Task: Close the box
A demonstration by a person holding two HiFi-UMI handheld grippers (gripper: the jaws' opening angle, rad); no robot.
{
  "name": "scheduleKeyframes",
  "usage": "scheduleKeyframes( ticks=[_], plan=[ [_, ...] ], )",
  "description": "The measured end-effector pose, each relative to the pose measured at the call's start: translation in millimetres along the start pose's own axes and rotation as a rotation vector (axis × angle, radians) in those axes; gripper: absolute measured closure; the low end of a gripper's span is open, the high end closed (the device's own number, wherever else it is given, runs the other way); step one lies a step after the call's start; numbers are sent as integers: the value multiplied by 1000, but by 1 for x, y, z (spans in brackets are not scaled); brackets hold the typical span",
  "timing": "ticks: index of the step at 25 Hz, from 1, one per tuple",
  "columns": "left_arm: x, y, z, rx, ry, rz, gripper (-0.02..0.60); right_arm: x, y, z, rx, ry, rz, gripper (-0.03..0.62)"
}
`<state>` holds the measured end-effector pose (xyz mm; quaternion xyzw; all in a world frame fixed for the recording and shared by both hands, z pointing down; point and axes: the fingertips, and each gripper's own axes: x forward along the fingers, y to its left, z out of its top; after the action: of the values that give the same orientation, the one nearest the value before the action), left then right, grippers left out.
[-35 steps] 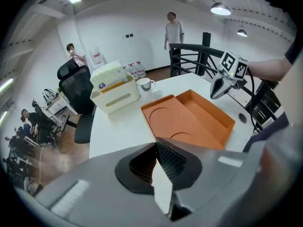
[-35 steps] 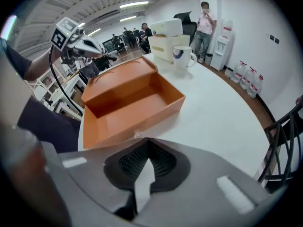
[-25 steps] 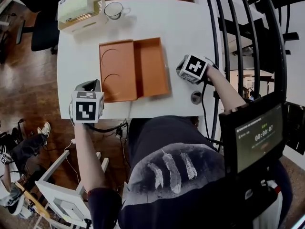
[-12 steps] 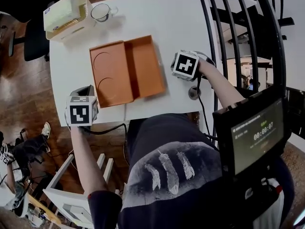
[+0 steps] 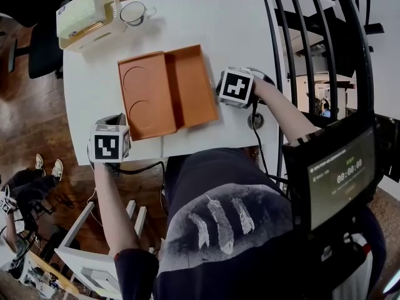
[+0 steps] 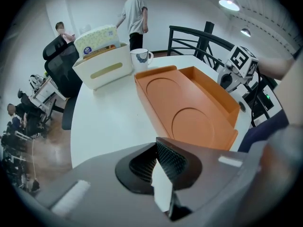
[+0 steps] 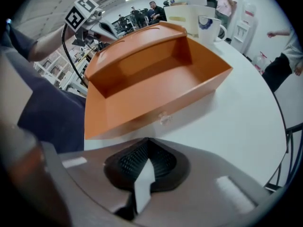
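Orange box [image 5: 165,86] lying open, left gripper [image 6: 159,174] and right gripper [image 7: 144,174] closed, empty

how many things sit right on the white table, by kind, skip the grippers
orange box: 1
mug: 1
white bin: 1
total: 3
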<state>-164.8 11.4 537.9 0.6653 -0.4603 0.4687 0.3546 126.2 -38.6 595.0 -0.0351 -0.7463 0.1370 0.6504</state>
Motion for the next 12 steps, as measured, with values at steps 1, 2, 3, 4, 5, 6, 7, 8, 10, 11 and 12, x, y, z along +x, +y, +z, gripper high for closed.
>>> scheduleKeyframes(
  ticks=[1,2,3,4,5,6,7,8,10,11,12],
  plan=[
    [1,-2,1,-3,-4,-7,566,-1,2,3,2,-7,7,589],
    [1,-3,2,-7,-8,-11,566,-1,4,6,3,-16,13,589],
    [1,-3,2,-10,-11,-12,566,-3,6,9,5,-26,20,589],
    [1,-3,2,-13,-13,-12,566,-4,8,12,6,-35,26,589],
    [1,-3,3,-16,-13,-11,566,-5,9,15,4,-44,30,589],
    [1,-3,3,-16,-13,-11,566,-7,10,18,-4,-50,29,589],
    [0,-3,3,-15,-12,-11,566,-8,10,21,-19,-52,24,589],
    [0,-3,4,-14,-12,-10,566,-9,9,23,-35,-49,16,589],
    [-1,-2,6,-12,-11,-6,566,-11,9,26,-57,-41,0,589],
    [-2,-2,5,-13,-9,-7,566,-12,9,27,-66,-40,-6,589],
    [-2,-2,4,-14,-5,-7,566,-13,9,29,-75,-41,-9,589]
  ],
)
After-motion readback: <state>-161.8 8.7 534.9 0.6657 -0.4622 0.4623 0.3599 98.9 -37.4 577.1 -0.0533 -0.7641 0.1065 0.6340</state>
